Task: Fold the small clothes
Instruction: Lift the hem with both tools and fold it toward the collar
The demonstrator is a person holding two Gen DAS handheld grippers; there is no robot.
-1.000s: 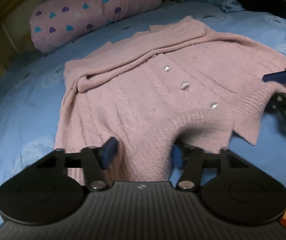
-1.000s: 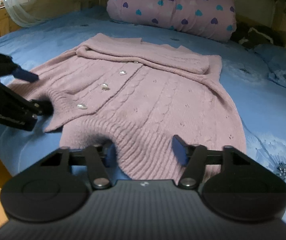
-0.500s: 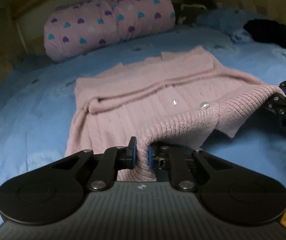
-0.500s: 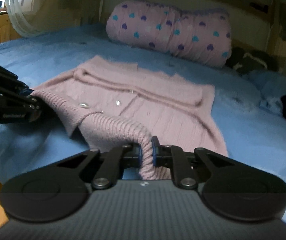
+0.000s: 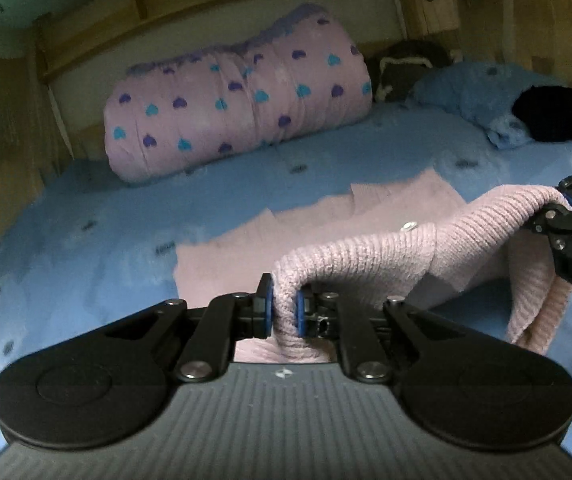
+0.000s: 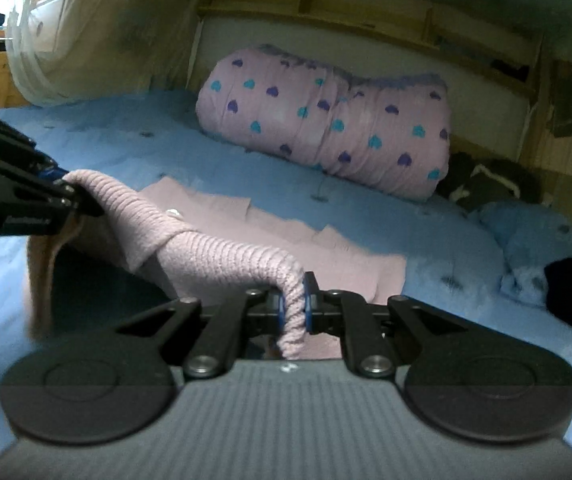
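One pink cardigan (image 5: 366,256) hangs above the bed (image 5: 85,240), its ribbed hem pinched by two grippers: left gripper (image 5: 284,314) and right gripper (image 6: 294,308), both clamped on it. One heart-print bolster (image 6: 326,124) lies behind.

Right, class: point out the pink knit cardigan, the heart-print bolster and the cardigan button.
pink knit cardigan (image 5: 366,256), left wrist view, ribbed hem lifted between grippers.
heart-print bolster (image 6: 326,120), right wrist view, its middle.
cardigan button (image 5: 408,225), left wrist view, its shiny face.

One pink cardigan (image 5: 390,248), two grippers (image 5: 284,312) (image 6: 294,307), one heart-print bolster (image 5: 237,96), one blue pillow (image 5: 470,92), one black garment (image 5: 554,116).
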